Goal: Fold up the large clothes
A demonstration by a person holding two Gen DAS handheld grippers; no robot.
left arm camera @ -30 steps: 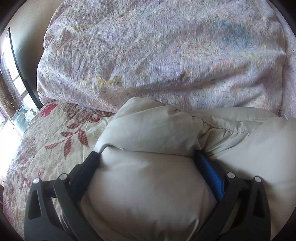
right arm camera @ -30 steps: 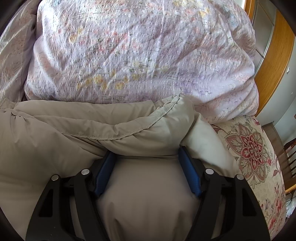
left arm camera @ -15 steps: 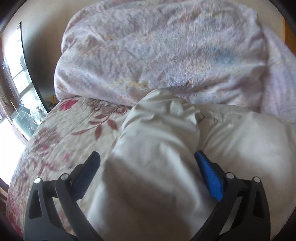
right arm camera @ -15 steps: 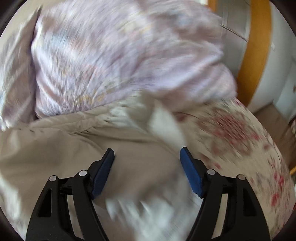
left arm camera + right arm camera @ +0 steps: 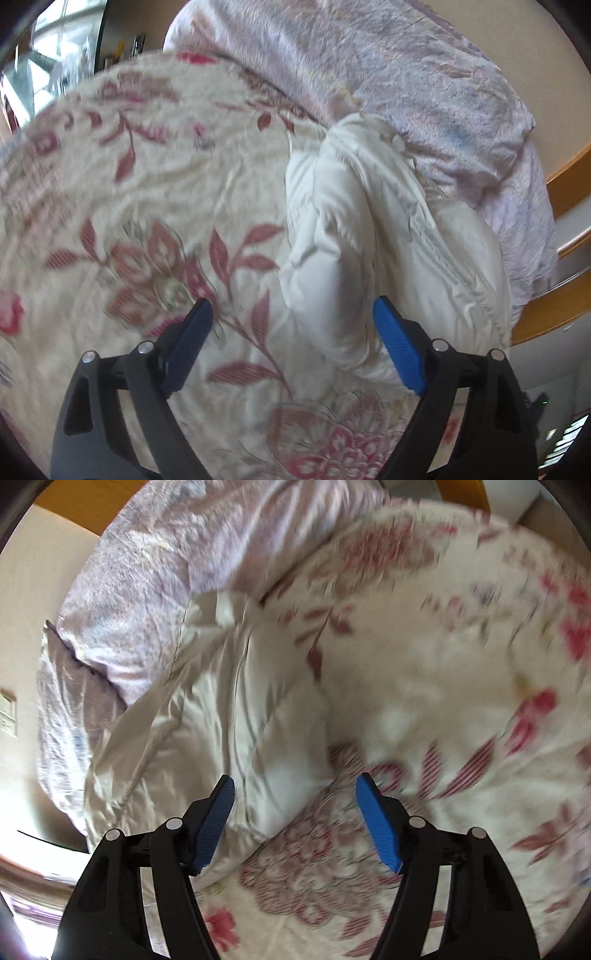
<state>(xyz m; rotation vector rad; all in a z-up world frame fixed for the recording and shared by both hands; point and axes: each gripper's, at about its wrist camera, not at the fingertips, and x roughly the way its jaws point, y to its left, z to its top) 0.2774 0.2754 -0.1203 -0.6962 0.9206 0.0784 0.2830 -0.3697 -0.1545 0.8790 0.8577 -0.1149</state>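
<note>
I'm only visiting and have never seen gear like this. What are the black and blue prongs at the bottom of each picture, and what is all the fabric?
There is no robot here: a person holds a two-finger tool in each hand, with a wide-angle camera on each looking forward along its fingers. One picture comes from the left gripper, the other from the right gripper. The blue pads are the insides of the jaws. Both stand open and hold nothing. On the floral bedspread lies a puffy cream jacket, bunched up. Behind it sits a heaped lilac quilt. Both views are blurred.
</note>
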